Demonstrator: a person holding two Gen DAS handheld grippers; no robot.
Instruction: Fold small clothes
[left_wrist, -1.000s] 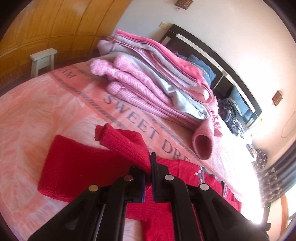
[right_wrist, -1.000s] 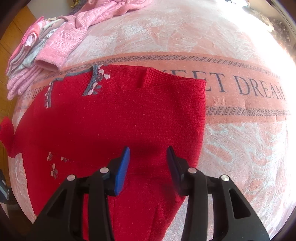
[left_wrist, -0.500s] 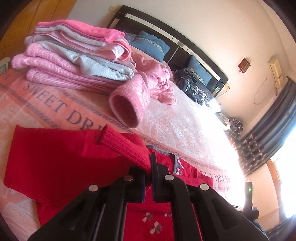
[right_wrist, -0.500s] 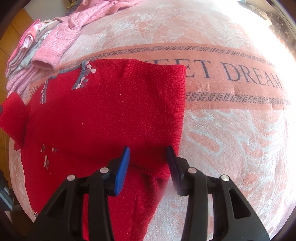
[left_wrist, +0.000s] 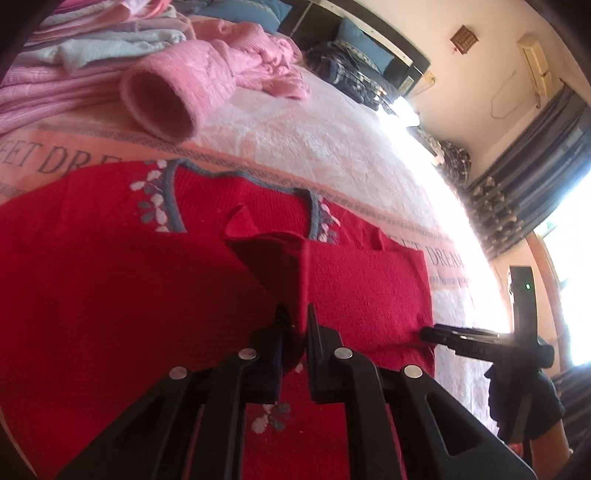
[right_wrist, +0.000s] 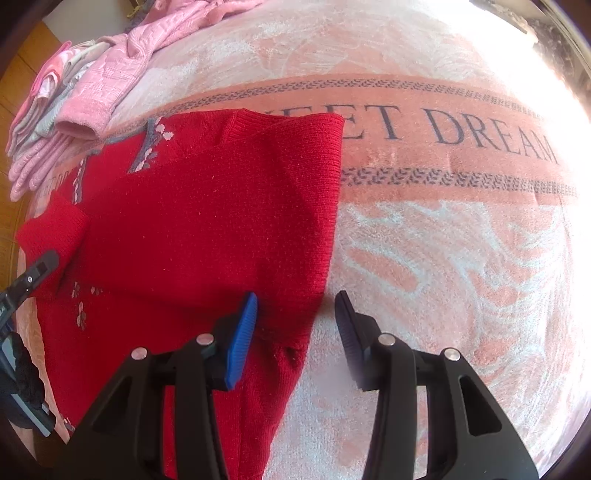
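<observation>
Bed (right_wrist: 443, 258): pink terry bedspread, lettered band. Red ribbed-knit sweater (right_wrist: 207, 221) lies flat. Left tongs (left_wrist: 295, 325) pinch its cuff; right tongs (right_wrist: 295, 314) spread.

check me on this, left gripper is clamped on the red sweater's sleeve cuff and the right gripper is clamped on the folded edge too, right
Half right. The left gripper is shut on the sleeve cuff of the red sweater, as the left wrist view shows. The right gripper is not clamped, though: in the right wrist view its jaws stand open, straddling the folded edge over the bedspread.
</observation>
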